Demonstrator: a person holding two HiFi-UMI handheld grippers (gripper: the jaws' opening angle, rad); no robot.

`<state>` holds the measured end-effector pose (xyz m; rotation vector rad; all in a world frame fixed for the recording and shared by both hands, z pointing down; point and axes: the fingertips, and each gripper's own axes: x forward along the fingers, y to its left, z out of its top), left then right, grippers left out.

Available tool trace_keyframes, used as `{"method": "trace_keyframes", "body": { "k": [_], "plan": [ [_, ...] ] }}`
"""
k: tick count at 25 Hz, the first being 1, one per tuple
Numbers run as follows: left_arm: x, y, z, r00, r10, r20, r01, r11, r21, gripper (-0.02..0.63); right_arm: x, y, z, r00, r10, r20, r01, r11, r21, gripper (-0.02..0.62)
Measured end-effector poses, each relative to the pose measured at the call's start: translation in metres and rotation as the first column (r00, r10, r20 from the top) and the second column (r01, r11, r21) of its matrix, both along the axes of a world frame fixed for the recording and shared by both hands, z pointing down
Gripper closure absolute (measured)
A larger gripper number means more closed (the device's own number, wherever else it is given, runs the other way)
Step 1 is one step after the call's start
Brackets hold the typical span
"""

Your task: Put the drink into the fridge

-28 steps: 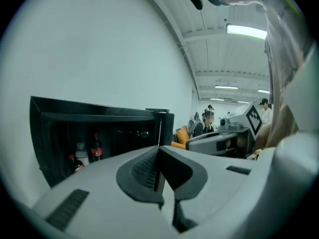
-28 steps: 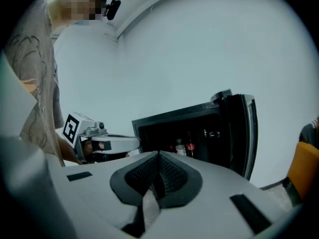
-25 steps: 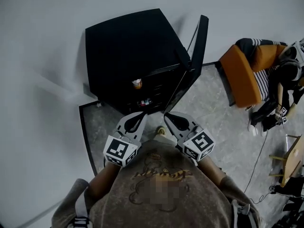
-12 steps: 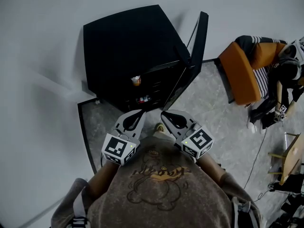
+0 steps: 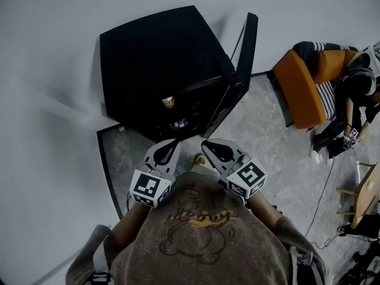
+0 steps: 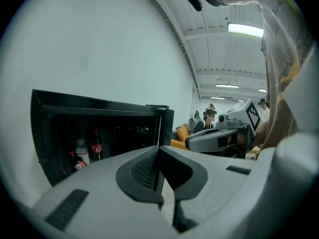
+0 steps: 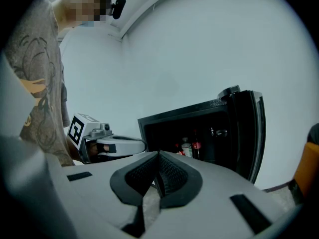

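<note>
The black fridge (image 5: pixel 157 64) stands against the wall with its door (image 5: pixel 246 46) swung open to the right. Inside it a can-like drink (image 5: pixel 168 102) sits on a shelf, and below it are small bottles (image 5: pixel 177 124). The left gripper view shows those bottles (image 6: pixel 88 148) low on the fridge's left side, and the right gripper view shows them (image 7: pixel 188 147) too. My left gripper (image 5: pixel 176 141) and right gripper (image 5: pixel 204 142) hover side by side in front of the fridge. Both are shut and hold nothing. The left jaws (image 6: pixel 158 152) and the right jaws (image 7: pixel 158 157) each meet pad to pad.
An orange armchair (image 5: pixel 300 91) with a seated person (image 5: pixel 350 100) is at the right. A cable (image 5: pixel 323 189) runs over the stone floor, and wooden furniture (image 5: pixel 363 198) stands at the far right edge. The white wall (image 5: pixel 53 70) fills the left.
The fridge has shifted slightly up and left in the head view. Both grippers stay shut and almost still in front of it.
</note>
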<state>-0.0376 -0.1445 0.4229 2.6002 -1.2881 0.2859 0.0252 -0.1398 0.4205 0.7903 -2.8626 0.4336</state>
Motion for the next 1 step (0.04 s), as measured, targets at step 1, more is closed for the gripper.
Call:
{"method": "trace_keyframes", "body": {
  "k": [1],
  "plan": [
    [0.0008, -0.001, -0.0002, 1.0, -0.003, 0.004, 0.003, 1.0, 0.003, 0.601, 0.0011, -0.0005, 0.0009, 1.0, 0.002, -0.001, -0.002, 1.0, -0.003, 0.574]
  ]
}}
